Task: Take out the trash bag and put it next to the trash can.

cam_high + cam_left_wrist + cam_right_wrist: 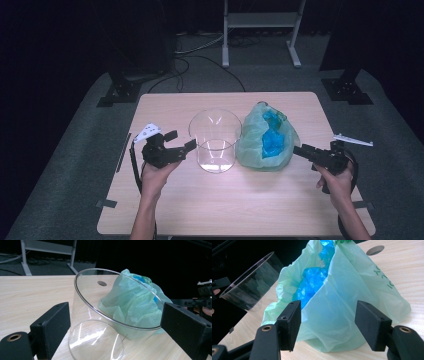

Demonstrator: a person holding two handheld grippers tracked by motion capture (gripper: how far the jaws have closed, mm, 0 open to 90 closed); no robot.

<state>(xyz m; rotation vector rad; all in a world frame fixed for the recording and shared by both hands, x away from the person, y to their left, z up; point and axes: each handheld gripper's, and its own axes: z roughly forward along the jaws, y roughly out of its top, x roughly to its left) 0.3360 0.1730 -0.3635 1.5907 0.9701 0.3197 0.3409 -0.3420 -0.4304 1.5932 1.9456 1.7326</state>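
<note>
A clear glass cylinder (pixel 215 141) stands upright at the table's middle, its mouth up (pixel 110 312). Touching its right side slumps a pale green plastic bag (pixel 262 140) with crumpled blue plastic (pixel 313 282) showing in its open top. My left gripper (pixel 182 140) sits just left of the cylinder. Its jaws are open wide (pixel 112 327), the glass wall lies between them, and no pad presses on it. My right gripper (pixel 300 150) points at the bag's right side. It is open too (pixel 330 325), and the bag (pixel 352 297) bulges just beyond its pads.
The wooden table (pixel 240 210) has a round hole (pixel 375 250) behind the bag. A white frame stand (pixel 260 22) and black stand bases (pixel 120 92) are on the floor beyond the far edge. Bare tabletop runs along the front.
</note>
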